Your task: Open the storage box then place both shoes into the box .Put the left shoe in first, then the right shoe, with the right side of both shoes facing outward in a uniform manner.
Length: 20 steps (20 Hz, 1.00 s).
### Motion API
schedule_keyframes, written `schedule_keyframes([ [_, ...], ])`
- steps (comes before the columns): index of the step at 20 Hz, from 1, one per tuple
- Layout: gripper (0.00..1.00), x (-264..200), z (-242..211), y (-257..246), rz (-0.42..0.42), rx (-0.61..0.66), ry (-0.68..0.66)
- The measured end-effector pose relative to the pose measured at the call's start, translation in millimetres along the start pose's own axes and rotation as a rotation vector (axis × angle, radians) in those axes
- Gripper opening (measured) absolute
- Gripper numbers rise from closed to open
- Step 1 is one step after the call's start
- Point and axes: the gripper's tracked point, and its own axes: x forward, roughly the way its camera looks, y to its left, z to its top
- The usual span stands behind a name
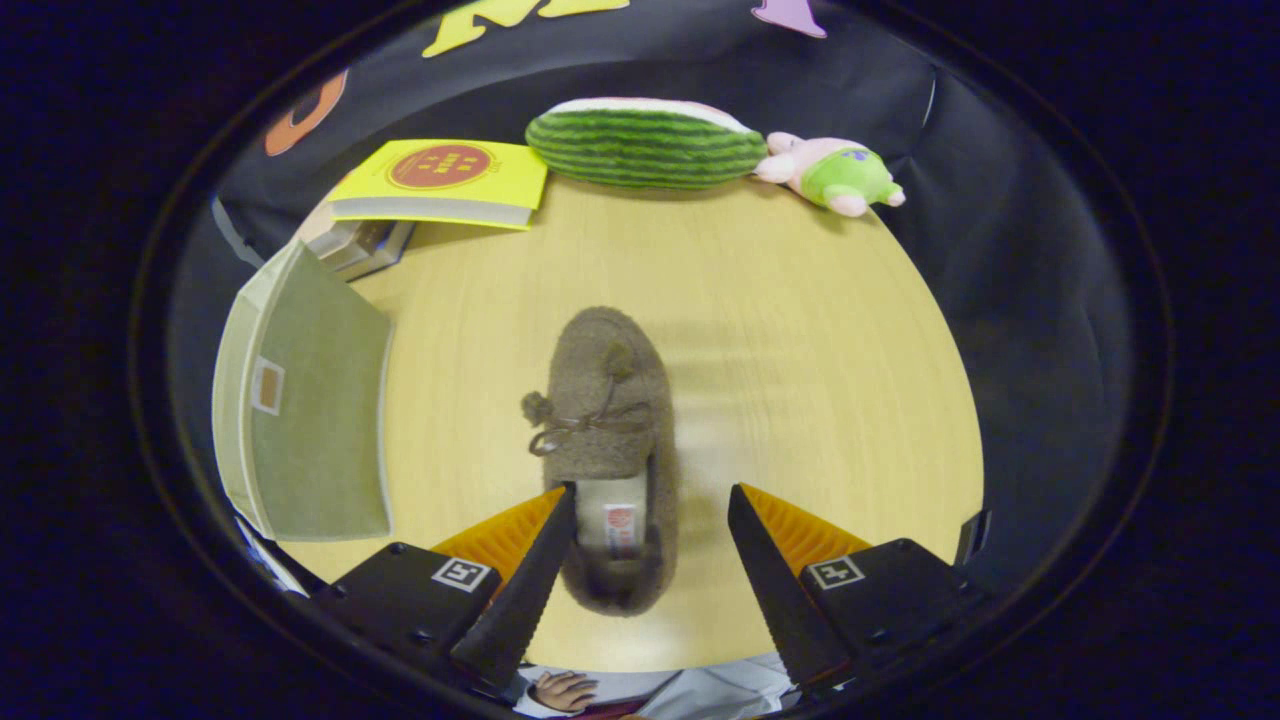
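A fuzzy brown slipper (612, 420) with a tied lace and pompom lies on the wooden table (800, 330), toe pointing away from me. Its heel end and inner label sit between my fingers. My gripper (650, 492) hangs above it, open, with the left fingertip (560, 500) over the slipper's left rim and the right fingertip (745, 505) off to its right. The green storage box (310, 410) stands to the left of the slipper, its lid surface with a small label patch facing me. I cannot tell whether the box is opened.
At the table's far side lie a yellow book (440, 180) on a stack of other books, a watermelon plush (645, 140) and a pink-and-green plush toy (835, 175). A person's hand (565, 690) shows below the fingers, near the table's front edge.
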Motion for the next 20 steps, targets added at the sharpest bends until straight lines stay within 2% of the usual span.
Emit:
schedule_keyframes([
  [2, 0.96, 12, -4, -7, -0.032, -0.007, 0.026],
  [4, 0.84, 26, -9, -5, -0.024, 0.01, 0.081],
  [6, 0.75, 34, -3, -3, -0.025, -0.001, 0.08],
  [9, 0.34, 40, 2, 11, 0.001, -0.027, 0.071],
  [10, 0.25, 46, 0, 10, -0.019, -0.038, 0.087],
  [15, 0.24, 58, 0, 11, -0.018, -0.042, 0.062],
  [19, 0.24, 61, 0, 12, 0.045, -0.009, 0.028],
  [20, 0.21, 59, -1, 11, 0.056, 0.003, 0.02],
])
